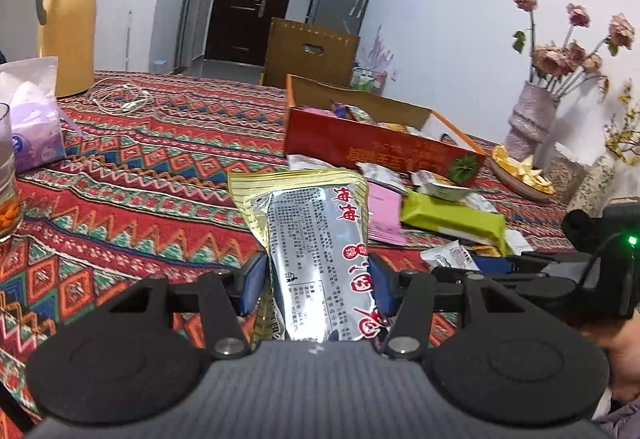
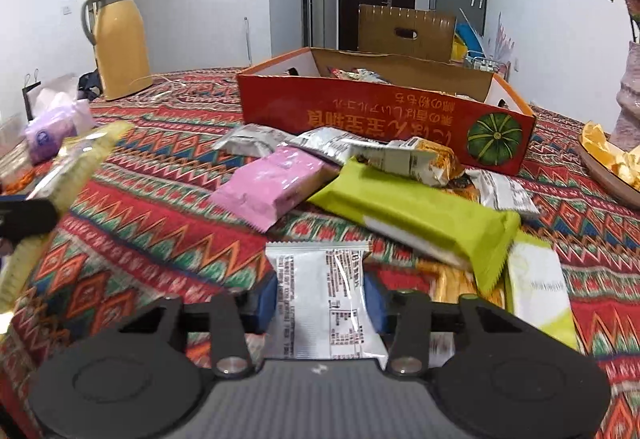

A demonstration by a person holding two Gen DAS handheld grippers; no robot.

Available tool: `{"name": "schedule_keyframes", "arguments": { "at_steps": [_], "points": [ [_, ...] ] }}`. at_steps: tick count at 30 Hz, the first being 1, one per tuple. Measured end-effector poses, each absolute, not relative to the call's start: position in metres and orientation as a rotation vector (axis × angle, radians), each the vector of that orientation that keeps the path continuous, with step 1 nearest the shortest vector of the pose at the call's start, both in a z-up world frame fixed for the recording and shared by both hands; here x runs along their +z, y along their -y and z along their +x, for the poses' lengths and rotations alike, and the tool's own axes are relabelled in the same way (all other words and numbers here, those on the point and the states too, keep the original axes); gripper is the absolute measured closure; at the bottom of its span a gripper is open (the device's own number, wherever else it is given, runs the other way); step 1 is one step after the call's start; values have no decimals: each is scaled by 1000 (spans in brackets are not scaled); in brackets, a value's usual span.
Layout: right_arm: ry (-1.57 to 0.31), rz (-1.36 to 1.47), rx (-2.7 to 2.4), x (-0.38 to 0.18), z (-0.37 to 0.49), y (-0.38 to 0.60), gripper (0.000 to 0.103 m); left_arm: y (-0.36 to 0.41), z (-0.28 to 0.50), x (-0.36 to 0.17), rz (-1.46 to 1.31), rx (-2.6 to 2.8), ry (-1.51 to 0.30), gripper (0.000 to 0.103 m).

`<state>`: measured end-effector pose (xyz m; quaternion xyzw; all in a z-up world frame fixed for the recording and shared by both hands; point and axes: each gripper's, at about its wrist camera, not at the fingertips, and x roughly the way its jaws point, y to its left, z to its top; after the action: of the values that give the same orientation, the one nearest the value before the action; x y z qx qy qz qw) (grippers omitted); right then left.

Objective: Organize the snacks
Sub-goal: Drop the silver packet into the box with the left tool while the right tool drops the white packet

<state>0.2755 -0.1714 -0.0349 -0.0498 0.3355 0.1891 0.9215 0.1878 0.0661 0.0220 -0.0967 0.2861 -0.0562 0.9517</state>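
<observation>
My left gripper (image 1: 316,279) has its jaws clamped on a silver-and-gold packet (image 1: 316,239), lifted over the table (image 1: 140,167). My right gripper (image 2: 320,303) pinches a white packet (image 2: 324,299). The red box (image 2: 380,119) sits at twelve o'clock, loose snacks (image 2: 416,215) heaped before it.

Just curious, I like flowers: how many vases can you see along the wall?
2. A tall textured mauve vase holding dried pink roses stands past the orange cardboard box; a smaller speckled vase with yellow sprigs stands nearer. Others may be hidden.
</observation>
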Motion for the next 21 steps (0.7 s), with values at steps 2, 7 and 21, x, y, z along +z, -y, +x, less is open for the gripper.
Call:
{"name": "schedule_keyframes", "arguments": {
  "at_steps": [2,7,21],
  "points": [
    [-675,-91,394,-30,255,178,64,-56,182,23,-193,-139,-587,49],
    [-631,-40,350,-15,201,212,64,-23,170,27,-164,-216,-588,49],
    [-526,71,284,16,176,295,64,8,201,70,-119,-262,-519,49]
  ]
}}
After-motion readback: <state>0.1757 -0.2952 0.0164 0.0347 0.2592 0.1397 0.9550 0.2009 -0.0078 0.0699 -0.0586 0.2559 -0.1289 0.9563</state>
